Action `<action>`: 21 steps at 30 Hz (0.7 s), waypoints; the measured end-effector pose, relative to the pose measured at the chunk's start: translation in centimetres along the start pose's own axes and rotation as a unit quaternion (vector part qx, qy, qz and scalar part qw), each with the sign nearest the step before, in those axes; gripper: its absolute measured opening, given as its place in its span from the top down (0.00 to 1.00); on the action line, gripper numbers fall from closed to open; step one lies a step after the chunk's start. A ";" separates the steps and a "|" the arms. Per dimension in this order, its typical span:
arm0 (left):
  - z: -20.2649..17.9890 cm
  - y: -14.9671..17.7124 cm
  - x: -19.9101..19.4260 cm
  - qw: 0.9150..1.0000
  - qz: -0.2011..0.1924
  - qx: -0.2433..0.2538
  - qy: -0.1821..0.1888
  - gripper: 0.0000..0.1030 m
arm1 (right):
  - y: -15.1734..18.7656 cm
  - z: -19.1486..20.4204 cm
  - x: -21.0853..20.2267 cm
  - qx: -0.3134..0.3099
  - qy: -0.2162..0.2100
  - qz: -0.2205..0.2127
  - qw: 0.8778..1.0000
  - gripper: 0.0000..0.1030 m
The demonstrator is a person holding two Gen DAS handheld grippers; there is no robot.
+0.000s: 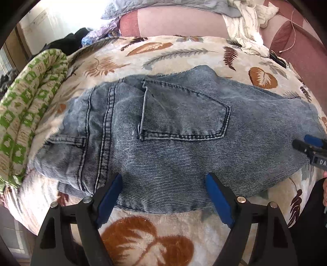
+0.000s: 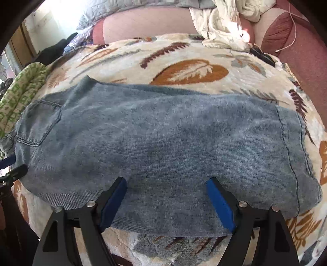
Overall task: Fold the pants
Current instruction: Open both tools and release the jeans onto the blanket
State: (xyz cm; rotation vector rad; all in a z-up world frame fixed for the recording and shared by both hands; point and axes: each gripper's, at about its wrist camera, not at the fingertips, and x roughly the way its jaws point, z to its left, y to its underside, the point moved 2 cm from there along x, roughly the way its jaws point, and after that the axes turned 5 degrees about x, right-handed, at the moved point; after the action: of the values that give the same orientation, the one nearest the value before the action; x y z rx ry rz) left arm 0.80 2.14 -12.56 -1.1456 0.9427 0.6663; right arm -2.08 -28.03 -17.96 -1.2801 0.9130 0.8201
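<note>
Light blue denim pants (image 1: 167, 131) lie flat on a leaf-patterned blanket (image 1: 143, 231), back pocket (image 1: 184, 114) up and waistband to the left. My left gripper (image 1: 163, 184) is open and empty, its blue pads just above the near edge of the seat. My right gripper (image 2: 166, 188) is open and empty over the near edge of the leg part of the pants (image 2: 163, 143), whose hem (image 2: 292, 147) lies to the right. The right gripper also shows at the right edge of the left wrist view (image 1: 312, 147).
A rolled green-and-white cloth (image 1: 24, 114) lies at the blanket's left edge. White bedding (image 2: 220, 22) and a grey quilt (image 1: 163, 6) are heaped at the back on a pink sofa (image 2: 302, 53). A dark object (image 2: 261, 54) and a cable lie at the back right.
</note>
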 end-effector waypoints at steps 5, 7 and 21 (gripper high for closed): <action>0.1 -1.3 -0.5 1.000 -0.010 -0.003 -0.010 0.19 | -1.2 -1.7 -1.6 0.027 -0.001 -0.049 0.998 0.19; 0.3 -2.0 -0.3 1.000 -0.005 -0.009 -0.012 0.19 | -2.1 -2.8 -1.8 0.047 -0.001 -0.063 0.997 0.19; -0.7 -2.1 1.4 0.999 0.023 -0.008 -0.024 0.19 | -6.3 -7.7 1.8 0.116 0.020 -0.032 0.993 0.19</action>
State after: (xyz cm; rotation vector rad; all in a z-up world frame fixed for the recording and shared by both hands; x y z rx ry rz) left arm 3.07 0.78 -12.96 -1.1188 0.9266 0.7371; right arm 3.51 -36.42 -17.35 -1.1197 0.9636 0.6201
